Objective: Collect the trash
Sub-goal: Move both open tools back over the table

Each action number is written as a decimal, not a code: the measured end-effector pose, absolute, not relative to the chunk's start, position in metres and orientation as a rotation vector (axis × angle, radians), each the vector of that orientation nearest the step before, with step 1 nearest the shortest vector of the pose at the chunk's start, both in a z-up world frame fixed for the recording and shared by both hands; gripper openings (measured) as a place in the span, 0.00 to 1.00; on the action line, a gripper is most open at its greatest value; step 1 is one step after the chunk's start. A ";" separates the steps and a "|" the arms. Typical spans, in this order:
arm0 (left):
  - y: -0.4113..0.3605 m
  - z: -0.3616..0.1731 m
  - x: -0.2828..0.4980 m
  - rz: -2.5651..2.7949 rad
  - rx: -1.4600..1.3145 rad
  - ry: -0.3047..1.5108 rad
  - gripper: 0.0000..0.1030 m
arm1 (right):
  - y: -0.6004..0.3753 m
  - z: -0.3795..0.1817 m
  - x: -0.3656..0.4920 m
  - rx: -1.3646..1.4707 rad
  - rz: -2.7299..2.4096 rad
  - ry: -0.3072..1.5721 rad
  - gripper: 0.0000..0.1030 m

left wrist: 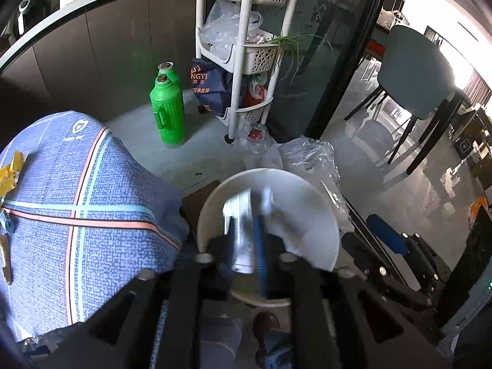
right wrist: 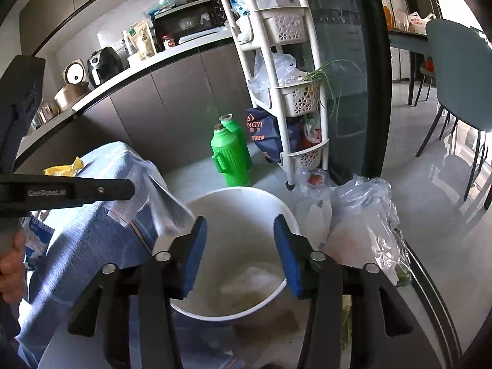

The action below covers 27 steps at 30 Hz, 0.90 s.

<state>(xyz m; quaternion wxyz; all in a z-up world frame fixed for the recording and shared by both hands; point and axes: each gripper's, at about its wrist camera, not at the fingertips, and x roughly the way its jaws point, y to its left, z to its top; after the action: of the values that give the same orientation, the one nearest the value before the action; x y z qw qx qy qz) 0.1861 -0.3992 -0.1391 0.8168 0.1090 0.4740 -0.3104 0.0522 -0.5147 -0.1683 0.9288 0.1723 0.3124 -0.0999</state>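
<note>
A round white bin (left wrist: 319,215) stands on the floor beside a table with a blue cloth (left wrist: 92,184). My left gripper (left wrist: 246,261) is shut on a silvery plastic wrapper (left wrist: 243,230), blurred, and holds it over the bin's mouth. In the right wrist view the left gripper (right wrist: 135,189) comes in from the left, and the wrapper (right wrist: 160,203) hangs from it at the bin's left rim. My right gripper (right wrist: 240,255) is open and empty above the bin (right wrist: 233,212), which holds some white trash (right wrist: 252,279). A yellow wrapper (right wrist: 66,169) lies on the cloth (right wrist: 92,240); it also shows in the left wrist view (left wrist: 10,173).
Two green thermos flasks (left wrist: 167,113) stand on the floor behind the bin. A white basket rack (left wrist: 246,49) with plastic bags stands by a dark glass door. Clear plastic bags (right wrist: 359,221) lie right of the bin. A grey chair (left wrist: 415,70) stands at right. Counter appliances (right wrist: 104,61) line the back.
</note>
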 end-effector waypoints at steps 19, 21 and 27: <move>-0.309 -0.028 0.119 -0.595 0.069 0.763 0.96 | -0.457 -0.100 0.031 0.250 -0.102 0.603 0.92; -0.278 -0.018 0.107 -0.563 0.034 0.764 0.96 | -0.443 -0.089 0.025 0.243 -0.081 0.608 0.92; -0.190 -0.014 0.078 -0.429 -0.023 0.777 0.96 | -0.393 -0.060 0.010 0.202 0.002 0.611 0.92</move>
<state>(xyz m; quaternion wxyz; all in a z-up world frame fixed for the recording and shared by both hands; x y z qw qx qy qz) 0.0782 -0.1895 -0.0139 0.9030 -0.0110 0.3759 -0.2077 0.0096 -0.3934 -0.0600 0.9486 0.0993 0.3005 0.0011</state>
